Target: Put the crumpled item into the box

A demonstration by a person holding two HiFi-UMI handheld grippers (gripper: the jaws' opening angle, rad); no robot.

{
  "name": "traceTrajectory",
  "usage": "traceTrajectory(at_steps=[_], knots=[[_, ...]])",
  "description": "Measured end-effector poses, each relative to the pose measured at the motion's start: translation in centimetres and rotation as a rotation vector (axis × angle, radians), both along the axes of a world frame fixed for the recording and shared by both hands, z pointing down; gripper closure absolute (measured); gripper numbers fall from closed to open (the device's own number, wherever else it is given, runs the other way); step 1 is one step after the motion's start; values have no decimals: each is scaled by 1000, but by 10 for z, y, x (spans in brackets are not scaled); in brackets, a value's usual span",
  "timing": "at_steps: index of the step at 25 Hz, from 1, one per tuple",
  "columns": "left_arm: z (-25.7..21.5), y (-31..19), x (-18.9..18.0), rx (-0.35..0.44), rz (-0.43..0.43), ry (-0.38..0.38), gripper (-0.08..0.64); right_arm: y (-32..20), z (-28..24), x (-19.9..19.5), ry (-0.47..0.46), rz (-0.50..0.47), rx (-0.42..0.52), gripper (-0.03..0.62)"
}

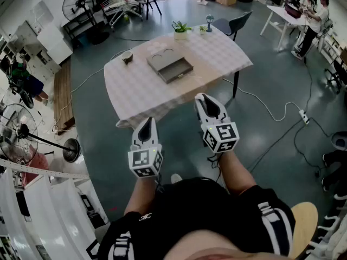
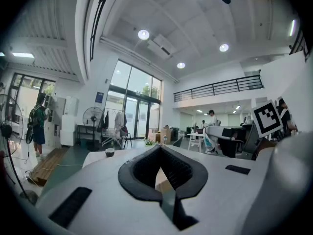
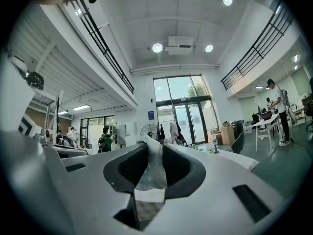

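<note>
One crumpled item [image 3: 152, 170] between jaws, right gripper view only.

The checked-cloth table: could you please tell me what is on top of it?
A flat grey open box, a small dark round bowl, a green plant in a white pot and a small stemmed object. The pale checked cloth hides the tabletop itself.

Bright, even daylight comes through the tall glass wall [image 2: 131, 109], helped by round ceiling lights [image 2: 143, 34] that flare white at the top of both gripper views. Shadows are soft. Fisheye bending curves every edge, corners go black, and the left gripper [image 2: 159, 150] near the lens blurs.
</note>
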State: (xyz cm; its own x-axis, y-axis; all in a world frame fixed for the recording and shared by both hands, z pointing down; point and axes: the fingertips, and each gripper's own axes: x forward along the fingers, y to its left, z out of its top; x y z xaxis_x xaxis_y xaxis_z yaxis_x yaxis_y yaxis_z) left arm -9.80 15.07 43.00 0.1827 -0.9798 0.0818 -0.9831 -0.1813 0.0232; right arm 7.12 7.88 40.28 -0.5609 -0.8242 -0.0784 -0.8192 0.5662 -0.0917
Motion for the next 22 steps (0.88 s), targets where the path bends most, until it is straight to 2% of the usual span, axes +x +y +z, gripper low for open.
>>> traceTrajectory(at_steps=[9, 22], knots=[[2, 11, -11, -10, 2, 7, 563, 15, 1, -16, 0, -8, -8, 499], [-1, -16, -42, 17, 59, 4, 563, 0, 1, -46, 16, 42, 23, 499]])
